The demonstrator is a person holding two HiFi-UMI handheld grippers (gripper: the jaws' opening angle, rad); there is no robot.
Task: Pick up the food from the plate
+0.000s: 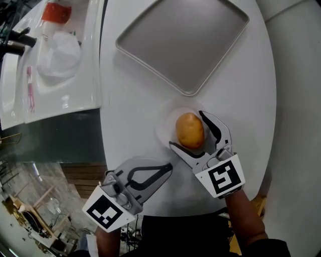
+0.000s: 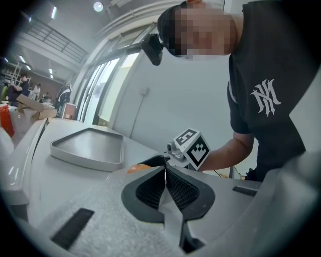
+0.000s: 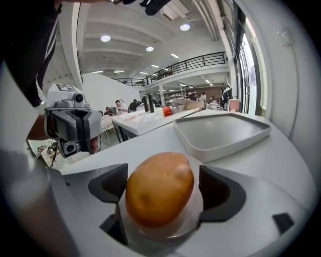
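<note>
A brown potato lies on a small white plate on the white round table. My right gripper is open, with one jaw on each side of the potato and a thin gap at both pads. My left gripper hovers low at the table's near edge, left of the plate, with its jaws pressed together on nothing. A sliver of the potato shows just past the left jaws.
A grey rectangular tray sits beyond the plate. To the left stands a white counter with a red-capped bottle and white wrappings. The table's near edge is right under both grippers.
</note>
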